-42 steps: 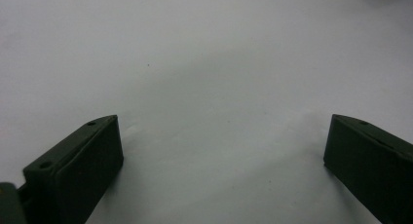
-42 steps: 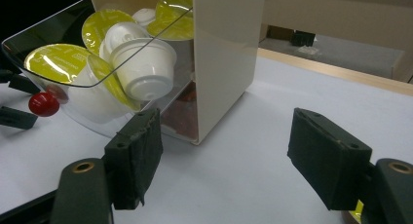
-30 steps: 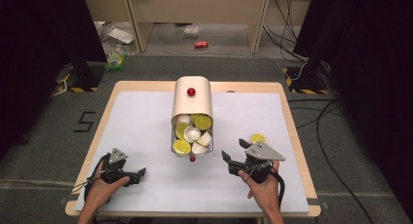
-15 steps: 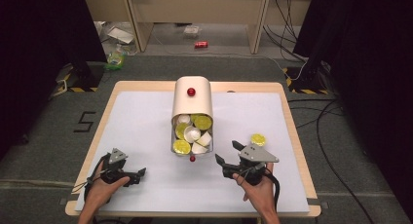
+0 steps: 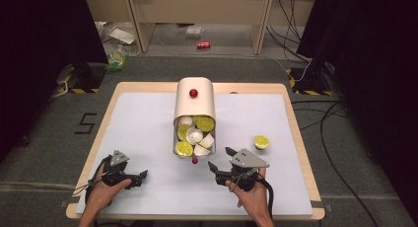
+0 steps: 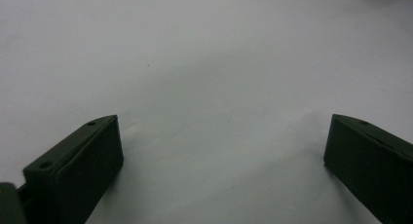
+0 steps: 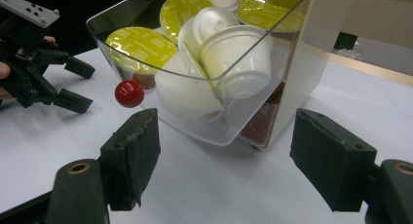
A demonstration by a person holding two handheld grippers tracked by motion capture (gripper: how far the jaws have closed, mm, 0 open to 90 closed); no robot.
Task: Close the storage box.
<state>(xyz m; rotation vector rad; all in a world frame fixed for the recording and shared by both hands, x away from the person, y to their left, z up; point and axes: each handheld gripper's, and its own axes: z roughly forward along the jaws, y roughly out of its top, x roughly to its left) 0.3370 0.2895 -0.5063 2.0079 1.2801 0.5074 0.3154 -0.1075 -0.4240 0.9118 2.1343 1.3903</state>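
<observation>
Facing the capsule drawer (image 7: 214, 87) at mid-table, the right gripper (image 7: 224, 160) had just been opening, empty; one capsule (image 5: 261, 141) lay out, many remained.

grey carpet floor (image 5: 148, 64), wooden table (image 5: 296, 138), black curtains (image 5: 44, 39)
</observation>
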